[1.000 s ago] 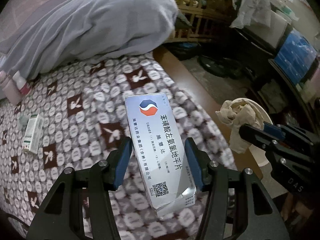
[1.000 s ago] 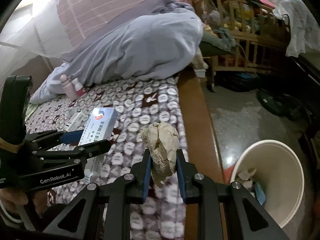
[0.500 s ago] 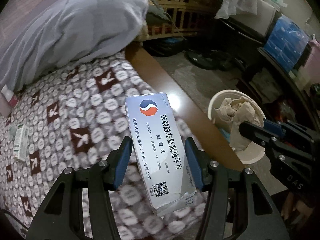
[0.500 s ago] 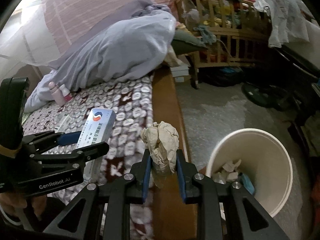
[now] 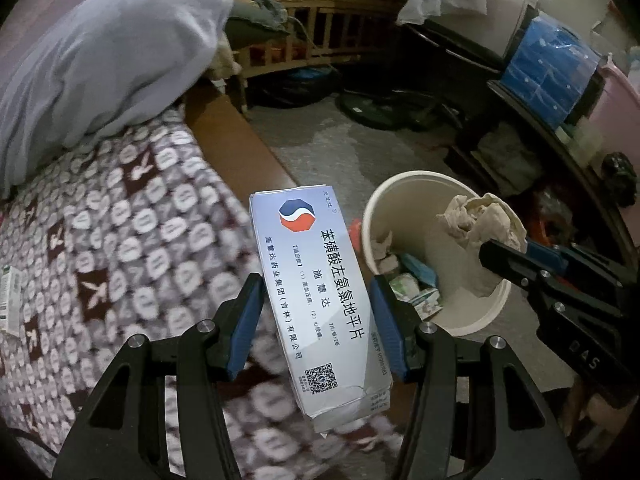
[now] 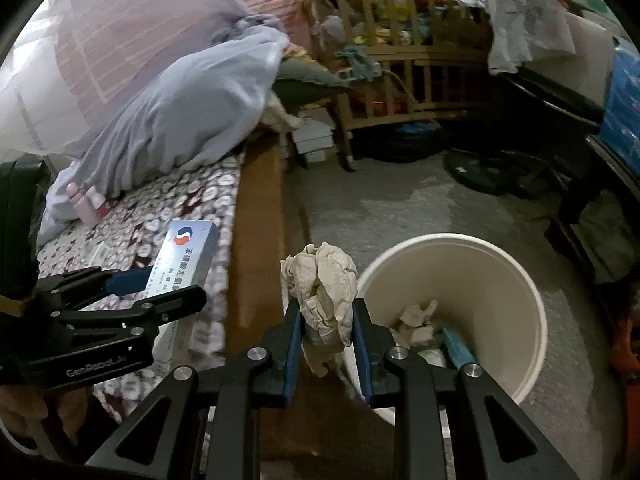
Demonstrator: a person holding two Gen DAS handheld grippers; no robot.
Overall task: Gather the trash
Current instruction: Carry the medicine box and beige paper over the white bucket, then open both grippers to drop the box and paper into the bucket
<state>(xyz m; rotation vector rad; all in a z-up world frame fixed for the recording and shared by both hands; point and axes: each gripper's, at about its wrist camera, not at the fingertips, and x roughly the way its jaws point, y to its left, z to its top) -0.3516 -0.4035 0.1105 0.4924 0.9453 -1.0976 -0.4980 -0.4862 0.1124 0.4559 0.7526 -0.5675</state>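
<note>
Carrying two pieces toward bin. Left gripper point(image 5: 316, 320) jaws clamped on long sides of white printed cardboard medicine box point(image 5: 318, 292) — light, stiff but crushable, glossy faces may slip; mid-length hold looks sound. Box hangs over bed edge, patterned brown-and-white bedspread point(image 5: 120, 232) below. Round cream plastic wastebasket point(image 6: 536, 312) on floor, already holding scraps. Right gripper point(image 6: 326, 340) jaws pinching crumpled beige paper wad point(image 6: 324, 280) — soft, weightless, compressible — just beside basket rim.
</note>
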